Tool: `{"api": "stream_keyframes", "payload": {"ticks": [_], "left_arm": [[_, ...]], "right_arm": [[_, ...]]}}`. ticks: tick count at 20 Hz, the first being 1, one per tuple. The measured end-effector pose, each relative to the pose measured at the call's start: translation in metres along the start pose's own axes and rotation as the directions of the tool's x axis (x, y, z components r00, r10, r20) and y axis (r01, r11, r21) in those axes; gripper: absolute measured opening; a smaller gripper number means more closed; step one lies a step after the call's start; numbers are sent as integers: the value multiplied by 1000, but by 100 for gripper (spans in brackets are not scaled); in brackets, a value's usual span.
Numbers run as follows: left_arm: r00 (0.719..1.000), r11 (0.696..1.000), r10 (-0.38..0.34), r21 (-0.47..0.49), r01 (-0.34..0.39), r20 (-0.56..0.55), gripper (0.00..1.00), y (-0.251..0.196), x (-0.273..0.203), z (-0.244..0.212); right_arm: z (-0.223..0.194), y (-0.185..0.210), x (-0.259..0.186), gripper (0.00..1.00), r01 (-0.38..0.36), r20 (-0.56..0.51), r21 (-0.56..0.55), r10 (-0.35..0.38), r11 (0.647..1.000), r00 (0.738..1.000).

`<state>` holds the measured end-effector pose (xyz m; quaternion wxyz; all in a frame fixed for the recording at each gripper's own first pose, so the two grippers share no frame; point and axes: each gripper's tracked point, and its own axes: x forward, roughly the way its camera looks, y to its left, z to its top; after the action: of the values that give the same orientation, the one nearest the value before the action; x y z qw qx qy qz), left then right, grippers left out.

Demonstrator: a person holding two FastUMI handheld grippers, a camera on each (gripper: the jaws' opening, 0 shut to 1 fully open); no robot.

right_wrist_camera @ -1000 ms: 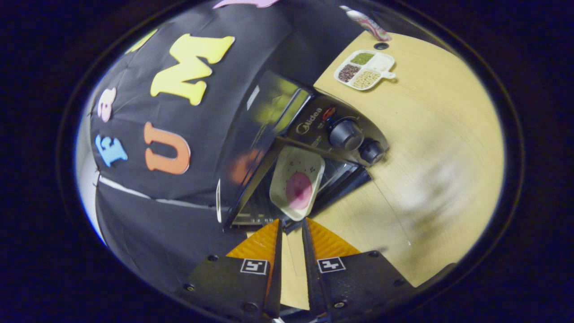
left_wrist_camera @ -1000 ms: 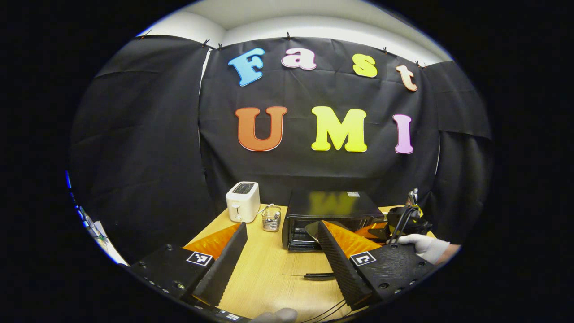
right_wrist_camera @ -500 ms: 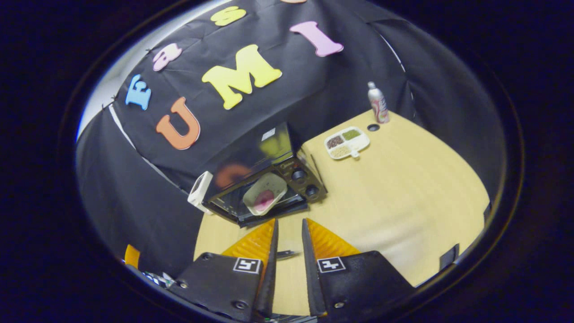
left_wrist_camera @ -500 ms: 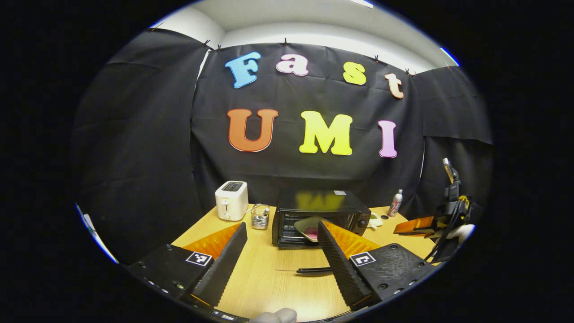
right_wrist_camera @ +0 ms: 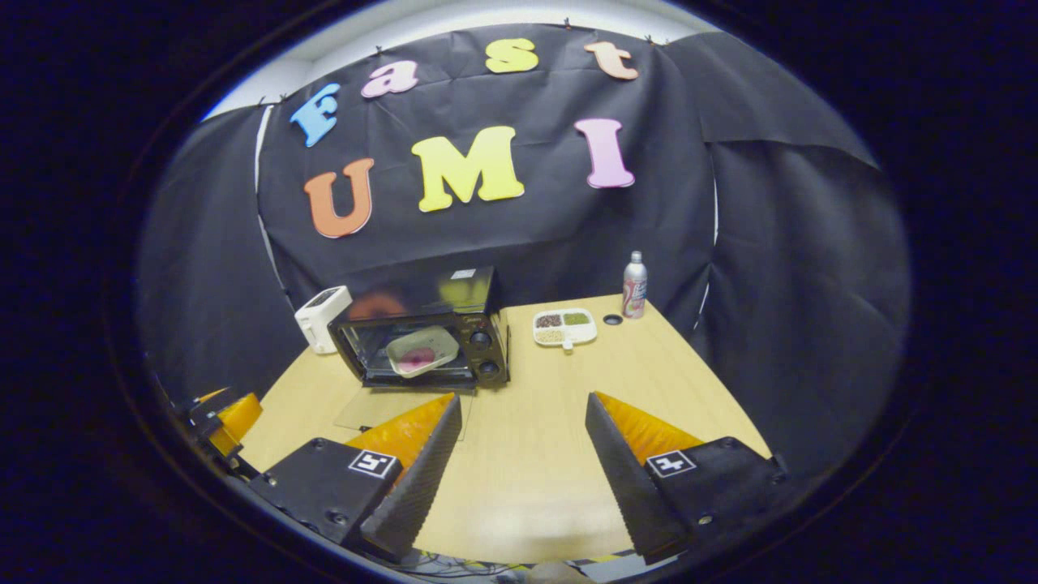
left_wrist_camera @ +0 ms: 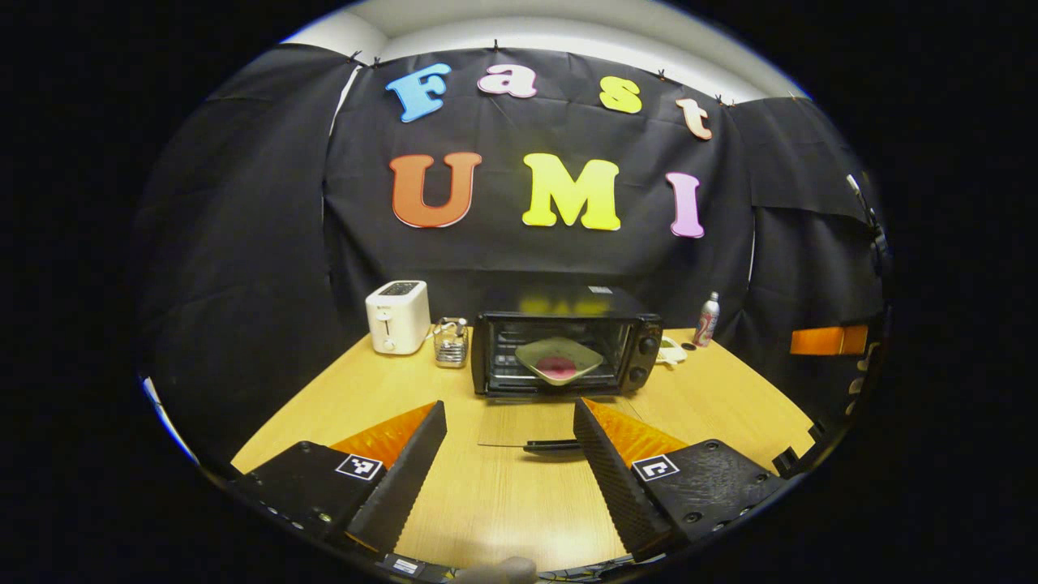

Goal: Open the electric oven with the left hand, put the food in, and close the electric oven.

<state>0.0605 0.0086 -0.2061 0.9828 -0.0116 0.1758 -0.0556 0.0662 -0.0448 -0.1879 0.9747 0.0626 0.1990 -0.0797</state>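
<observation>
The black electric oven stands at the back of the wooden table with its glass door folded down flat, handle toward me. Inside sits a pale plate with pink food on it. My left gripper is open and holds nothing, a short way in front of the door handle. In the right gripper view the oven and the plate lie ahead to the left. My right gripper is open and holds nothing, well back from the oven over the table.
A white toaster and a small glass holder stand left of the oven. To its right are a divided tray of beans and a can. Black cloth walls close the table behind and at the sides.
Both grippers have drawn back from the oven. The right gripper has levelled out and opened wide, leaving the plate inside. The oven door stays down.
</observation>
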Motion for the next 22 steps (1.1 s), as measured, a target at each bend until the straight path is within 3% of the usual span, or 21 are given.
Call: {"api": "stream_keyframes", "payload": {"ticks": [4, 11, 14, 15, 22], "left_arm": [[995, 999, -43, -7, 42, -85, 96, -24, 22, -51], [976, 996, -91, -13, 90, -198, 96, -69, 80, -121], [970, 996, -84, -30, 80, -229, 100, -73, 102, -143], [968, 997, -80, -24, 76, -239, 96, -71, 110, -149], [959, 998, -45, 26, 55, -280, 96, -72, 150, -175]], "right_arm": [[9, -10, -23, 98, 38, 35, -98, -34, 994, 999], [29, -18, -27, 96, 50, 31, -137, -47, 989, 998], [36, -24, -24, 98, 60, 10, -111, -60, 992, 998], [39, -27, -21, 96, 67, 12, -113, -67, 991, 998], [41, -28, -1, 98, 69, -15, -158, -72, 985, 997]]}}
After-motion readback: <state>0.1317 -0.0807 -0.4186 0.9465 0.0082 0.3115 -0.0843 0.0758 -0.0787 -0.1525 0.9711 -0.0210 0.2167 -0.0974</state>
